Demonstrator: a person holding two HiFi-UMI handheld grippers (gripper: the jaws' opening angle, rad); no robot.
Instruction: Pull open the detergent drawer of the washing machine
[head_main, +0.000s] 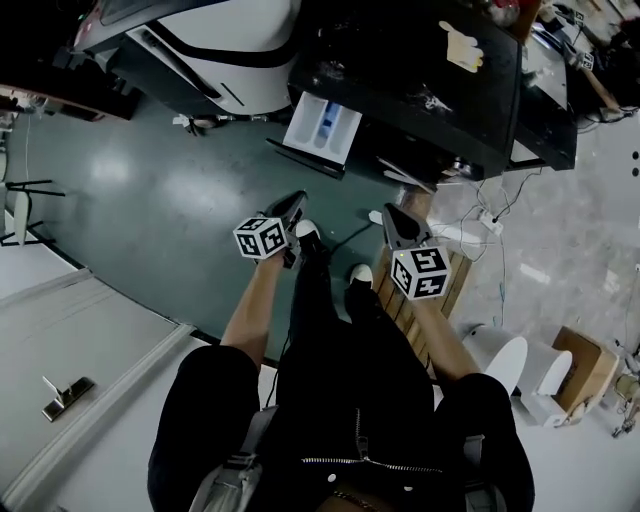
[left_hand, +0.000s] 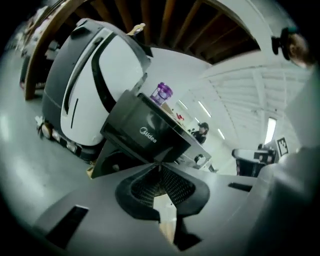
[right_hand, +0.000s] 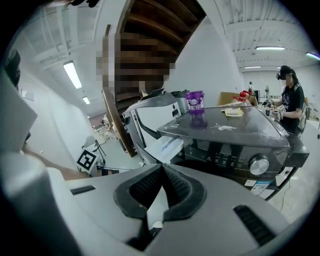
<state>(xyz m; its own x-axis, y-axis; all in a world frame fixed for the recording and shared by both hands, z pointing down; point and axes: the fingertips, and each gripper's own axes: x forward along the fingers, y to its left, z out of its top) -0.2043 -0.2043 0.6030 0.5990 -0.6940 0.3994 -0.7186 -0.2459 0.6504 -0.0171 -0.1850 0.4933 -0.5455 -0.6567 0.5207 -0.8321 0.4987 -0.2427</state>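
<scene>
well, with the left gripper (head_main: 298, 198) and right gripper (head_main: 391, 211) both closed empty, a careless swing could knock the jutting drawer (head_main: 322, 128).

Person wears black zipped jacket (head_main: 400, 420), black trousers (head_main: 316, 295), white shoes (head_main: 360, 272).

Ahead of the right hand-held gripper (right_hand: 161, 169), its own body covers the lower front of the washing machine (right_hand: 225, 131) and the near end of the detergent drawer (right_hand: 162, 146). Beyond it, the print on the purple tub (right_hand: 195, 101) is too small to read.
</scene>
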